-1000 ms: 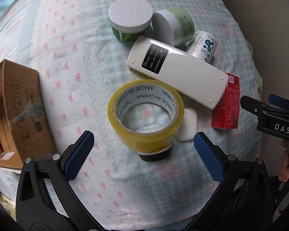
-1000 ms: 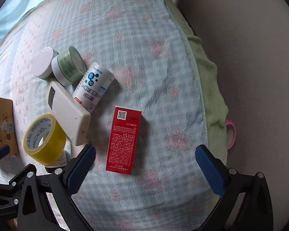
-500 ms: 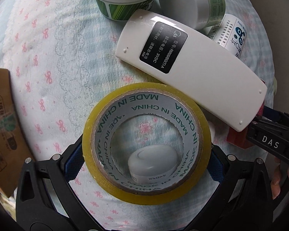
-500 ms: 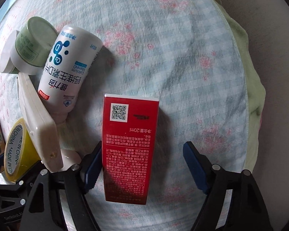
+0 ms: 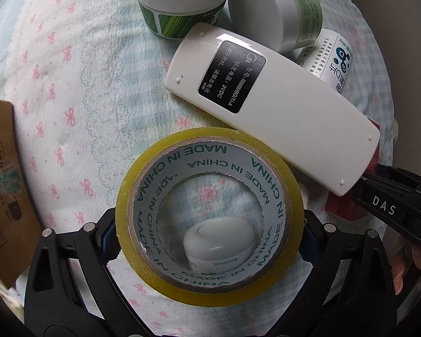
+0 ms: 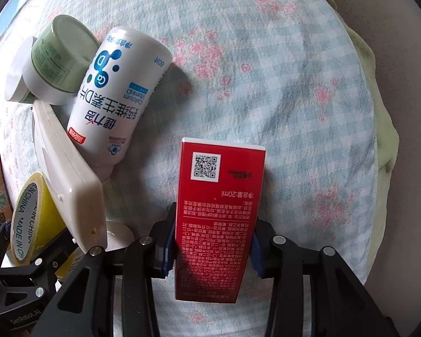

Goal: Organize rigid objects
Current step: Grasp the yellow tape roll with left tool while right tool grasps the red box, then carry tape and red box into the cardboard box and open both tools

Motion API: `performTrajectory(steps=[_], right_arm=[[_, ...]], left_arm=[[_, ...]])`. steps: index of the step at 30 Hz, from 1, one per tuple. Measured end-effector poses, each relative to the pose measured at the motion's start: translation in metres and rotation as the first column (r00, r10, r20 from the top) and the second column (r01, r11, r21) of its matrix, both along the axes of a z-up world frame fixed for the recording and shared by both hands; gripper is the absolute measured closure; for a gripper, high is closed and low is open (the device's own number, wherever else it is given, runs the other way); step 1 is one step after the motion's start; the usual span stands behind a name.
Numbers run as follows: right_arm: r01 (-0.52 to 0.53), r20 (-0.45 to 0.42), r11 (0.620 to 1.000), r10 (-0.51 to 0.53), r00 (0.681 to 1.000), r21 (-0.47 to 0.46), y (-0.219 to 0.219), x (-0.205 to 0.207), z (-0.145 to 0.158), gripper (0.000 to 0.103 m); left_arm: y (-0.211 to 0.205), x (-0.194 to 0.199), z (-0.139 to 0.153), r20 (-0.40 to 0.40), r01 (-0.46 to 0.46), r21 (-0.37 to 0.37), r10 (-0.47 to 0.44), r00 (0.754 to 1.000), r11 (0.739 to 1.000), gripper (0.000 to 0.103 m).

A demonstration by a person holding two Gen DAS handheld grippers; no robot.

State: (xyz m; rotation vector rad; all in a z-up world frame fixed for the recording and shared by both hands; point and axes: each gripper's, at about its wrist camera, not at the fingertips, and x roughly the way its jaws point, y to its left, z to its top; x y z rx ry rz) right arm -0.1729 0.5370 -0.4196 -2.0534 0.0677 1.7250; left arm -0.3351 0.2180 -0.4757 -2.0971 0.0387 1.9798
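My left gripper [image 5: 209,241] is shut on a yellow tape roll [image 5: 269,157], its pads against the roll's two sides; a small white-capped bottle [image 5: 219,241] shows through the roll's hole. My right gripper [image 6: 210,250] is shut on a red box [image 6: 219,213] lying flat on the flowered cloth [image 6: 266,70]. A white remote [image 5: 280,112] lies face down just beyond the tape. The tape [image 6: 28,219] and remote [image 6: 67,168] also show at the left of the right wrist view.
Two green jars with white lids [image 5: 182,2] [image 5: 280,8] and a white vitamin bottle [image 6: 118,92] lie beyond the remote. A cardboard box [image 5: 2,185] stands at the left edge. The cloth drops off to the right, with a green towel edge [image 6: 384,140].
Both grippers have come down and closed: the left around the tape roll, the right around the red box. The other objects have not moved.
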Motion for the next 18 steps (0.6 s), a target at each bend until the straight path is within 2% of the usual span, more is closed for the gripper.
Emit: performTrajectory(steps=[3, 10, 14, 18], right_arm=[[0.023, -0.019, 1.000, -0.023, 1.000, -0.016, 0.003, 0.002, 0.005, 0.064], [0.025, -0.063, 0.999, -0.027, 0.998, -0.022, 0.000, 0.005, 0.021, 0.065], [0.001, -0.112, 1.000, -0.001, 0.994, -0.003, -0.004, -0.001, 0.044, 0.065], [-0.034, -0.163, 0.999, 0.036, 0.986, 0.012, -0.010, -0.011, 0.073, 0.064]], left_arm=[[0.001, 0.003, 0.009, -0.026, 0.011, -0.001, -0.011, 1.000, 1.000, 0.007], [-0.008, -0.004, 0.051, -0.082, 0.007, 0.005, -0.007, 0.997, 1.000, 0.007], [-0.026, -0.011, 0.080, -0.120, -0.011, 0.027, 0.015, 0.993, 1.000, 0.007], [-0.043, -0.002, 0.116, -0.183, -0.019, 0.040, 0.026, 0.983, 0.999, 0.007]])
